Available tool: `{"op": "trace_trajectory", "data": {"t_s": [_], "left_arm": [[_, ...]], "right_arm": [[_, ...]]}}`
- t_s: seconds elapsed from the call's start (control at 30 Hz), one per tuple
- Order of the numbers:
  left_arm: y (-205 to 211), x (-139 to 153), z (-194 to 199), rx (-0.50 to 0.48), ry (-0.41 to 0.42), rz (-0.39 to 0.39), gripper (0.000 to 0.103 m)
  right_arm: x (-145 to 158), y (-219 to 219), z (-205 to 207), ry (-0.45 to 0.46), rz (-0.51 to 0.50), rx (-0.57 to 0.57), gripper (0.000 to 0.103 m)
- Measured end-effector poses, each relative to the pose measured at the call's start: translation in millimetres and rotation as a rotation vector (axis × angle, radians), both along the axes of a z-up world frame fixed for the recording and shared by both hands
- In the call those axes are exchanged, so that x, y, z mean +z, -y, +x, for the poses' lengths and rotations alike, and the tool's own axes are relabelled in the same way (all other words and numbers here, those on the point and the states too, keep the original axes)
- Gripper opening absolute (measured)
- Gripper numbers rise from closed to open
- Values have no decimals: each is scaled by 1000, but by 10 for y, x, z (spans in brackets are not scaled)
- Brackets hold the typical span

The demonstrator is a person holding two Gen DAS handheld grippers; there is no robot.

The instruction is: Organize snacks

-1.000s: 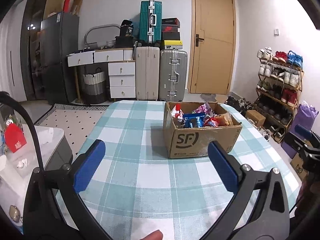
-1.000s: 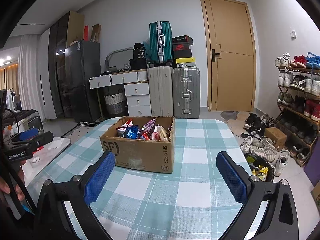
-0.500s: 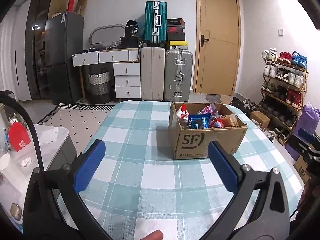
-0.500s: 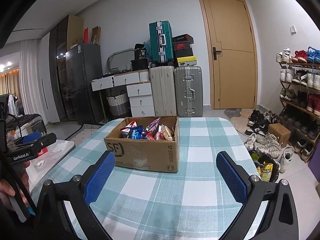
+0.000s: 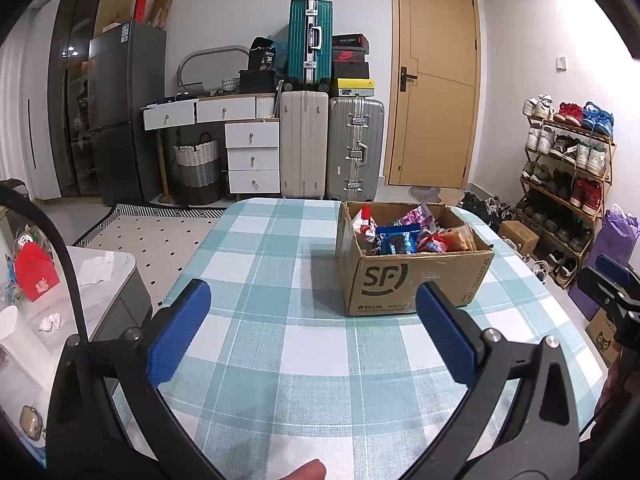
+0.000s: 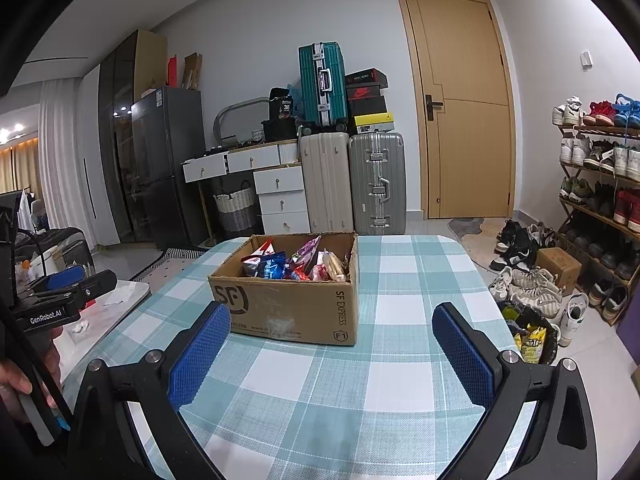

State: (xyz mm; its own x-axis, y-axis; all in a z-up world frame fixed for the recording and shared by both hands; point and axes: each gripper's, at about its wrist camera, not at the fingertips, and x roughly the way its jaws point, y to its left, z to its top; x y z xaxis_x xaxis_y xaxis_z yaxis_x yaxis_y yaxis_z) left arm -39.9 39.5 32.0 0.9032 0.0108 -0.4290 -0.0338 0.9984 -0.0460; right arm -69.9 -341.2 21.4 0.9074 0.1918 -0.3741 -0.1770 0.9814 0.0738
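Both hand-held grippers, the left (image 5: 312,312) and the right (image 6: 332,334), hover spread wide and empty over the checked surface (image 6: 400,308), with the snacks (image 6: 296,264) heaped in the cardboard box (image 6: 288,304) near the far end. From where I stand, the packets look slippery and tangled, so a pinch could drag out several or crush one. A careless nudge might also shove the light box along the cloth.

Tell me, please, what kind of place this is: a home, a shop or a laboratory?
Most likely a home, near its entrance. A shoe rack full of shoes stands beside the door, suitcases are stacked against the wall, and a fridge stands to the left.
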Motion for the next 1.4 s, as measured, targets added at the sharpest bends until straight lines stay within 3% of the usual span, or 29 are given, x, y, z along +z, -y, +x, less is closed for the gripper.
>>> {"op": "trace_trajectory", "data": {"t_s": [1.4], "left_arm": [[33, -8, -6, -19, 15, -7, 102]], "right_arm": [[-7, 12, -5, -2, 13, -2, 103]]}}
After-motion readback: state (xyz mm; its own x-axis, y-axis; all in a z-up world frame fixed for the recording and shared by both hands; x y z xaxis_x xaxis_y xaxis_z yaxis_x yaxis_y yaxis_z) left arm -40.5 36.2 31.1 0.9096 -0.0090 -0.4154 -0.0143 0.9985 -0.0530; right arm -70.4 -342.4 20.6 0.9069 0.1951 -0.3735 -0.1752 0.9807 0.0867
